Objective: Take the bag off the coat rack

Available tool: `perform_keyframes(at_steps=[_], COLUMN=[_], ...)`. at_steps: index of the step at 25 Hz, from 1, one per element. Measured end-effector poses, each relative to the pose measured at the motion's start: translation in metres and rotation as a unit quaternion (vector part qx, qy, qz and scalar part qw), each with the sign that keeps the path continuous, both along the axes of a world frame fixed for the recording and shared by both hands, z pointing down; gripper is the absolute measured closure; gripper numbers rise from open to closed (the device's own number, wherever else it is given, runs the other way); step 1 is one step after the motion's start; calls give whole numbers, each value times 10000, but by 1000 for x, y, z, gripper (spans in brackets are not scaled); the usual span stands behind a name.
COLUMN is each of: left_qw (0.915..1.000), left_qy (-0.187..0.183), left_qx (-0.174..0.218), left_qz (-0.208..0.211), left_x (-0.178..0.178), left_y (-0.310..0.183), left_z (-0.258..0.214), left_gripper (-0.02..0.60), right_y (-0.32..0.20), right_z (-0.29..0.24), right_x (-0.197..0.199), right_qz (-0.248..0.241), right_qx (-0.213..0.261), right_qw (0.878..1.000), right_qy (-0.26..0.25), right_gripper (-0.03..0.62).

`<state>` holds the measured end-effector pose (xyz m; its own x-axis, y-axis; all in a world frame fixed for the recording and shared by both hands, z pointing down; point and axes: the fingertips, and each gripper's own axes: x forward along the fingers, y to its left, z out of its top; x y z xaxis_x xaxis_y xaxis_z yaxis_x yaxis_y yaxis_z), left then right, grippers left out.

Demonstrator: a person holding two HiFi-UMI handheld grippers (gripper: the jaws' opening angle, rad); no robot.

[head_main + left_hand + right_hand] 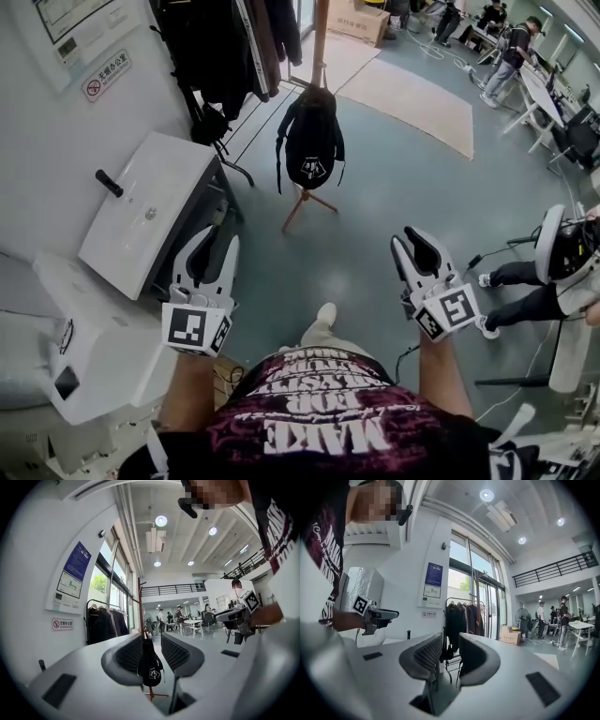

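A black bag (312, 141) hangs from the wooden coat rack (320, 42), which stands on the grey-blue floor ahead of me. Both grippers are held out level, well short of the bag. My left gripper (208, 255) is open with nothing between its jaws. My right gripper (417, 253) is also open and empty. In the left gripper view, the bag (150, 665) shows far off in the gap of the left gripper (151, 639), under the rack's pole (140, 606). The right gripper (450, 644) faces a rail of dark coats (461, 618).
A white cabinet (150, 211) stands close at the left, by the wall. Behind it is a garment rail with dark coats (225, 47). A beige mat (412, 98) lies beyond the rack. A seated person's legs (525, 281) are at the right; other people (511, 52) stand far back.
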<state>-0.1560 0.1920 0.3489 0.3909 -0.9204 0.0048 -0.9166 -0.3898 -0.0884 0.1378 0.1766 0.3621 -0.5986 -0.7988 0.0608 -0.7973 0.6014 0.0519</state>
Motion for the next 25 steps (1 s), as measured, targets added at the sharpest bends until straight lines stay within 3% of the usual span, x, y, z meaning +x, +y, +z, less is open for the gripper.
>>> perform_keyframes(at_steps=[25], left_qw=[9993], left_qy=[-236], left_qx=[-204], left_qz=[-199], left_x=[67], left_y=[-147], left_z=[0], left_gripper=[456], right_y=[-152], right_z=[13], right_x=[52], right_qz=[-393], right_qx=[-189], right_qw=[9977], right_qy=[-510], right_gripper=[484])
